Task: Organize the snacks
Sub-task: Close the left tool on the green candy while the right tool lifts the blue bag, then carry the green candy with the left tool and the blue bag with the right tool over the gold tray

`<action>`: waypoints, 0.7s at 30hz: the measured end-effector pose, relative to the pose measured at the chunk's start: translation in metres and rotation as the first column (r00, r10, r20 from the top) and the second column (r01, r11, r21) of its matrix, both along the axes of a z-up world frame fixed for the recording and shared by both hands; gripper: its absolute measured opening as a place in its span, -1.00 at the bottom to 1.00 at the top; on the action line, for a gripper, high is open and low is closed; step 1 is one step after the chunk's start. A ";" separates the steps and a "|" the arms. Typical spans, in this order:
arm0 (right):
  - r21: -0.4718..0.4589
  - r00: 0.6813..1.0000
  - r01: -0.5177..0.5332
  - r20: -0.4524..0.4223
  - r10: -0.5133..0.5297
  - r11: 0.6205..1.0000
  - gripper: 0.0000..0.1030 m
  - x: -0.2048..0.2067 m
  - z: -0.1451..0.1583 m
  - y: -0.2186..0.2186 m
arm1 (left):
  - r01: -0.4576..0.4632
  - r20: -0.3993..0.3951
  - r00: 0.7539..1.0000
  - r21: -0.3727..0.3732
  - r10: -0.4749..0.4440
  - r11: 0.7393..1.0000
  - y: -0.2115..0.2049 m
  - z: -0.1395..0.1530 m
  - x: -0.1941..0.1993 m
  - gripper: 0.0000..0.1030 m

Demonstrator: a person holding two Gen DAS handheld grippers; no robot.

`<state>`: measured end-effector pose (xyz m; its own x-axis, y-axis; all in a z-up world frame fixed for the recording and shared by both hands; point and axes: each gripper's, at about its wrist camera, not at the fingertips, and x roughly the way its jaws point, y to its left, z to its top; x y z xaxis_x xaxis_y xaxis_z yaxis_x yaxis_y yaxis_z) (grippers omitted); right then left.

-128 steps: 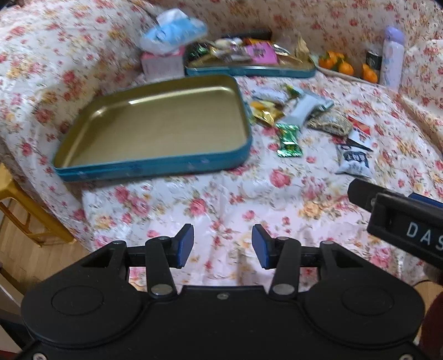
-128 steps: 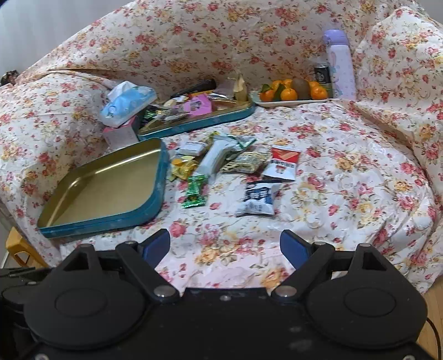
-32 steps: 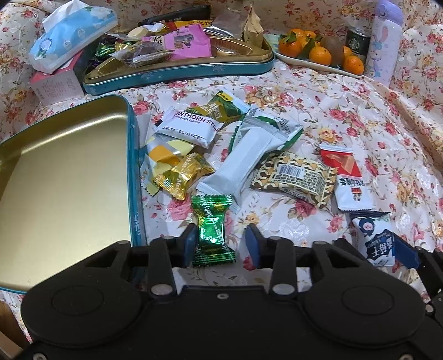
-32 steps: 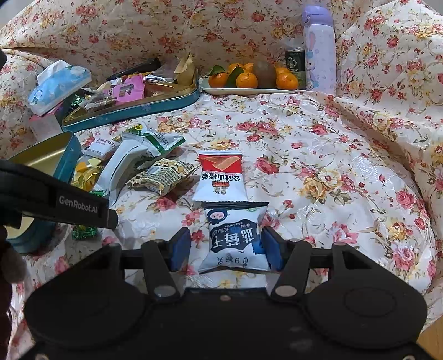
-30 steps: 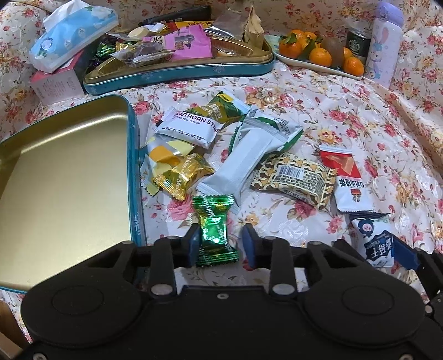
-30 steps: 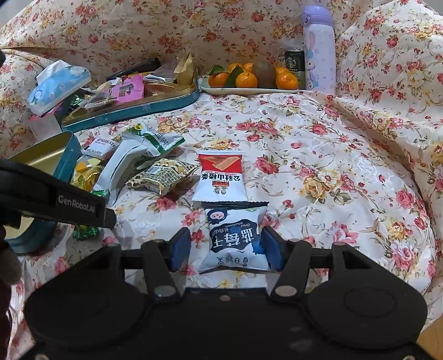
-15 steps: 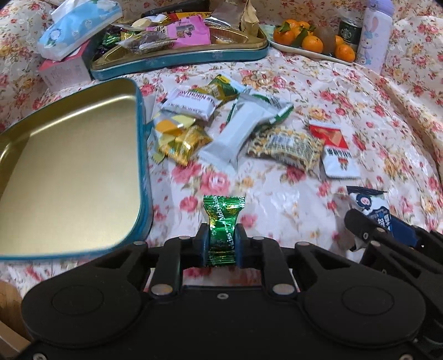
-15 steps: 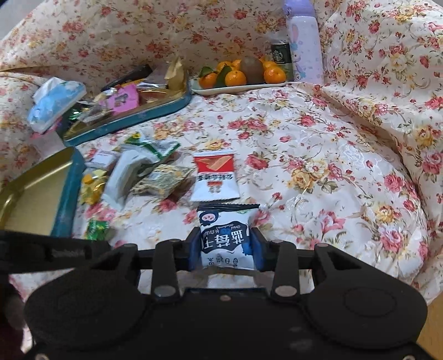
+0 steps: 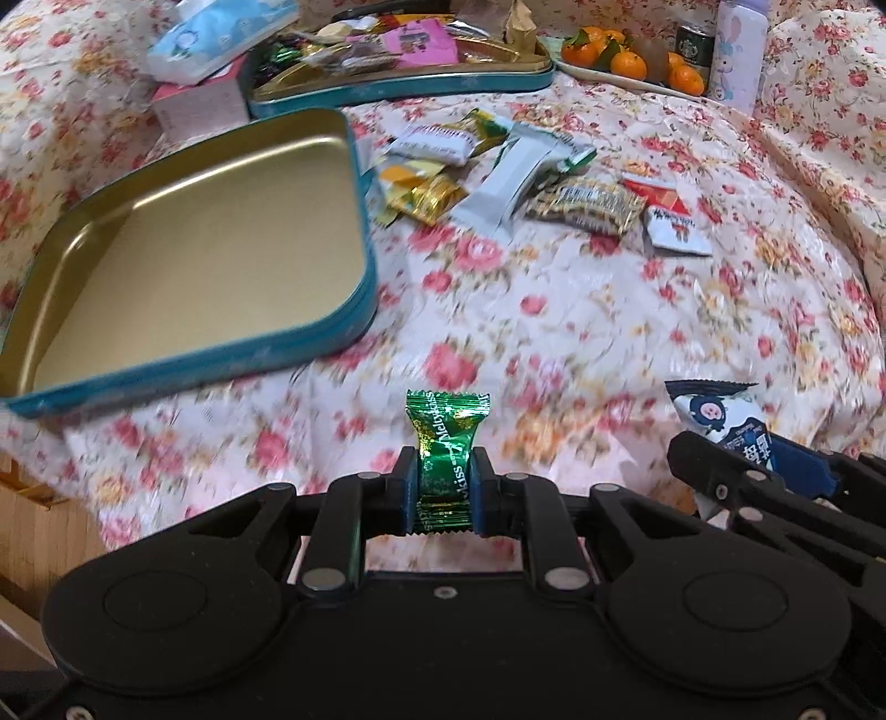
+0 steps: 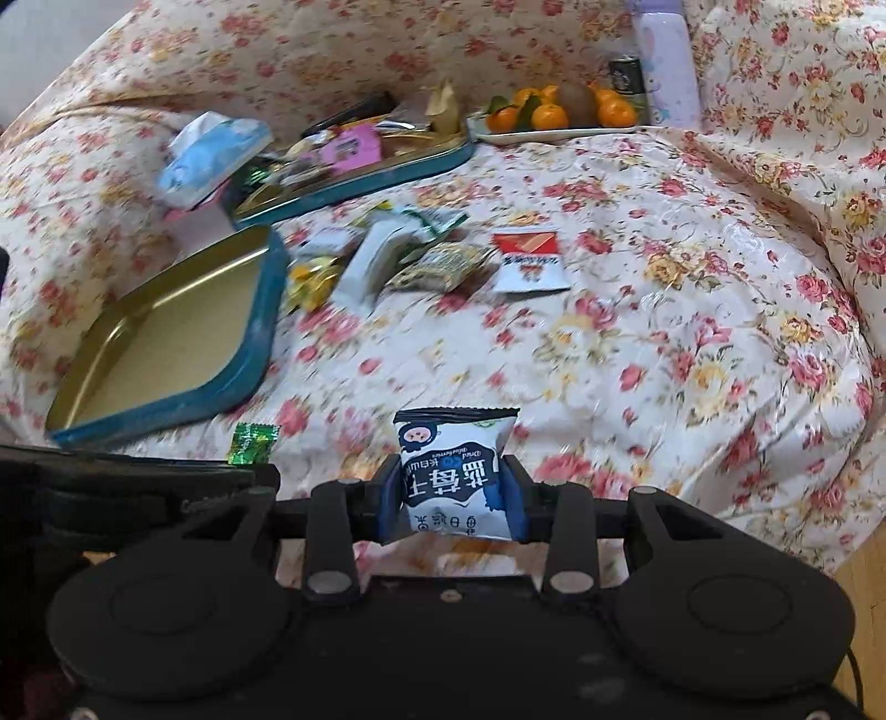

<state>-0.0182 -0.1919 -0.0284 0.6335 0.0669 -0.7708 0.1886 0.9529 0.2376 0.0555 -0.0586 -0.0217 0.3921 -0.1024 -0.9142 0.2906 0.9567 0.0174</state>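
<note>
We had the left claw (image 9: pixel 443 493) clamped tight on the green candy (image 9: pixel 446 451), its twisted top sticking up between the blue pads, clear of the floral cover (image 9: pixel 609 321). The right claw (image 10: pixel 451 498) was squeezed onto the blue-and-white snack packet (image 10: pixel 451 465) (its print read upside down to us), that one also held off the cover. To the left sat the empty gold tin tray (image 9: pixel 354 166) with its teal rim, nothing in it. Just beside its far right edge we saw the rest of the loose snacks (image 9: pixel 515 177) lying in a heap, with a red-and-white packet (image 9: pixel 673 221) at the heap's right end. Behind them stood a second tray (image 9: pixel 421 83) already full of wrappers, a tissue pack (image 9: pixel 216 33) and a plate of oranges (image 9: pixel 631 61).
</note>
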 end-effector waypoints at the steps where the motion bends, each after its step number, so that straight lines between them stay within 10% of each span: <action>1: 0.001 1.000 -0.008 -0.001 0.008 1.000 -0.23 -0.003 0.001 0.002 | -0.005 0.000 1.000 0.001 0.005 1.000 0.003 0.000 -0.004 -0.53; 21: 0.002 0.971 -0.229 -0.065 0.229 0.973 -0.24 -0.019 0.008 0.068 | -0.100 -0.063 0.993 0.003 0.100 0.995 0.069 -0.006 -0.020 -0.52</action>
